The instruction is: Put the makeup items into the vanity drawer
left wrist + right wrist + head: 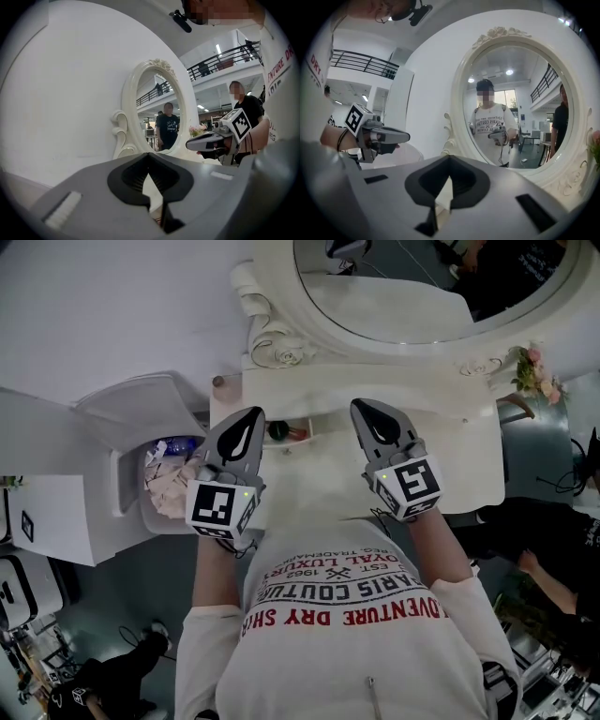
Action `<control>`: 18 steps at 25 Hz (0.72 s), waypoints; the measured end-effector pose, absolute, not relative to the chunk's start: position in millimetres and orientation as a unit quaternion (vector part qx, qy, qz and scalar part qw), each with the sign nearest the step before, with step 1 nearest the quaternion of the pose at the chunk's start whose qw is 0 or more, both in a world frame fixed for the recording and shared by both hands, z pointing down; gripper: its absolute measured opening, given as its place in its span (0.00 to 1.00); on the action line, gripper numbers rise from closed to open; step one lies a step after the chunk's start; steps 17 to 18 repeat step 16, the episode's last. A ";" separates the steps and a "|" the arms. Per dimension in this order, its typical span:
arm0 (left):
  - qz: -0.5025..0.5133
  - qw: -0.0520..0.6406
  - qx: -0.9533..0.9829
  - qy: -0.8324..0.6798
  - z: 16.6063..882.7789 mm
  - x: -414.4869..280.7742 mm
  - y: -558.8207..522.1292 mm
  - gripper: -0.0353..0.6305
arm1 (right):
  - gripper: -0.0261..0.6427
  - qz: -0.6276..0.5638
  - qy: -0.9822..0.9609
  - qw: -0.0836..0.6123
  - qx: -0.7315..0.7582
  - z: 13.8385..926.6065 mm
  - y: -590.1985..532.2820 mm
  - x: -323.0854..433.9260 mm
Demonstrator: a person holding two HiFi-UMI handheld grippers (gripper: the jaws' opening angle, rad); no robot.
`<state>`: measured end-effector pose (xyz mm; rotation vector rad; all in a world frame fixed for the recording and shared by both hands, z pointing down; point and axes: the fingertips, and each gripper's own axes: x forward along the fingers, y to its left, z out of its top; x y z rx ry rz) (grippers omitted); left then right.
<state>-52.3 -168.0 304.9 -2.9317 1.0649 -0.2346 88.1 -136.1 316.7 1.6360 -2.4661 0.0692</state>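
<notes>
- I am holding my left claw (249, 416) and my right claw (362, 409) side by side above the near edge of the white vanity top (450, 427). Both are pointing towards the mirror (422, 287).
- Open room is lying between the two claws and over the bare top to the right, which is running out to its far corner by the flowers (534, 371).
- The mirror's carved frame (277, 345) is rising just beyond my left claw's tip, with the plain wall (94, 306) closing that side.
- An open-lidded bin (141, 409) stuffed with crumpled paper is standing near my left claw, below the vanity's left end.
- A bystander (553, 540) in dark clothes is crowding the right side.
- My left claw (149, 156) is keeping its jaws pressed together with nothing between them.
- My right claw (450, 158) is doing the same, its jaws closed and empty.
- The drawer (311, 424) is showing as a small opening in the vanity's front, between my two claw tips.
- The makeup items (279, 431) are lying inside it as one dark round piece with a reddish one beside it. They are too small to name.
</notes>
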 end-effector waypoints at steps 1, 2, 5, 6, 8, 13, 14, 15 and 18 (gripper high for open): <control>-0.076 0.008 -0.937 0.341 304.4 -51.5 -167.2 0.07 | 0.05 0.024 -0.830 0.089 0.551 316.6 -135.6 88.7; -0.076 0.009 -0.937 0.341 304.2 -51.0 -166.4 0.07 | 0.05 0.025 -0.829 0.088 0.552 316.4 -135.2 89.5; -0.077 0.010 -0.936 0.344 303.3 -49.4 -166.0 0.07 | 0.05 0.021 -0.827 0.082 0.555 313.5 -134.9 91.6; -0.078 0.010 -0.935 0.345 302.9 -49.0 -166.2 0.07 | 0.05 0.019 -0.827 0.079 0.556 312.0 -134.9 91.8; -0.076 0.009 -0.936 0.345 301.8 -48.0 -166.2 0.07 | 0.05 0.016 -0.828 0.072 0.556 308.5 -134.6 91.7; -0.068 0.009 -0.939 0.337 297.4 -43.1 -164.0 0.07 | 0.05 0.006 -0.826 0.059 0.560 301.3 -133.1 94.1; -0.068 0.009 -0.939 0.338 297.3 -43.1 -163.7 0.07 | 0.05 0.006 -0.826 0.059 0.561 301.3 -132.8 94.7; -0.068 0.010 -0.938 0.339 297.4 -43.1 -163.5 0.07 | 0.05 0.006 -0.826 0.059 0.561 301.6 -132.5 95.2; -0.069 0.010 -0.938 0.341 297.5 -43.2 -163.2 0.07 | 0.05 0.006 -0.825 0.058 0.562 301.9 -132.1 95.7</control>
